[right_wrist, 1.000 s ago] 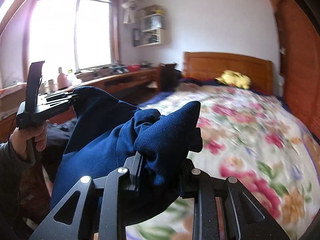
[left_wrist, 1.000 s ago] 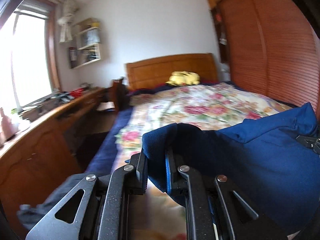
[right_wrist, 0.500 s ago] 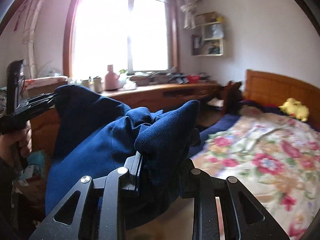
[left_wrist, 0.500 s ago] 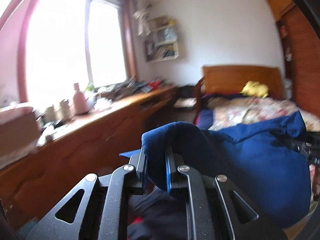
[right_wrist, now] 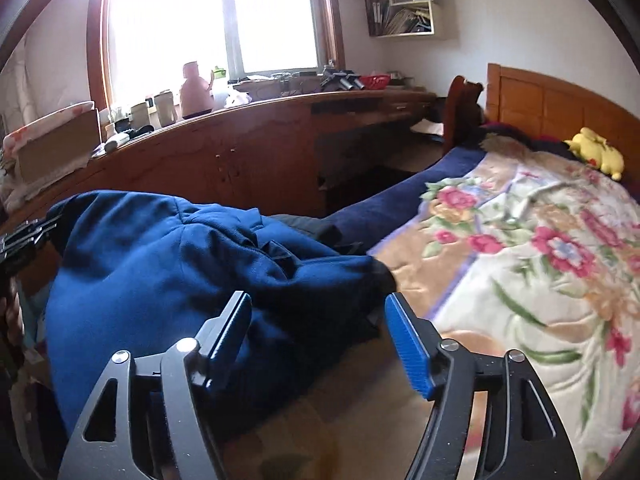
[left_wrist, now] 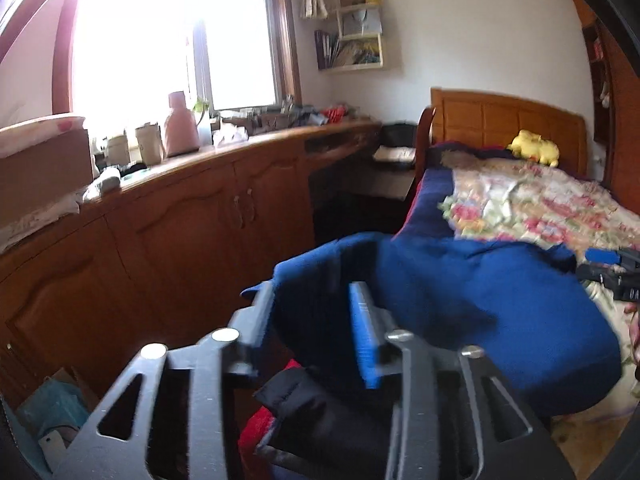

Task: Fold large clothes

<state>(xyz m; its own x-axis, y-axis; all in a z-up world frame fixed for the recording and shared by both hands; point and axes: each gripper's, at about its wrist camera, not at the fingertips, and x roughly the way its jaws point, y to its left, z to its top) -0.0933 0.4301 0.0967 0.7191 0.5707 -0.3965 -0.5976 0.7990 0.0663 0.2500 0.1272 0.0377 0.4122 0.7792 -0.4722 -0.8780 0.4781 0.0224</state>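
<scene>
Wooden cabinets [left_wrist: 208,216] left — floral bedspread [right_wrist: 540,248] right.

We see daylight flood in from the tall wood-framed window [left_wrist: 168,36] at ten o'clock, blown out to pure white glare in both views. The rumpled dark blue fleece garment [right_wrist: 168,280] is shadowed in its folds. Motion blur smears the black metal fingers [left_wrist: 256,316] and the floral bedspread [right_wrist: 540,264]. Fisheye curvature bends the edges, with dark vignetting at the corners.
</scene>
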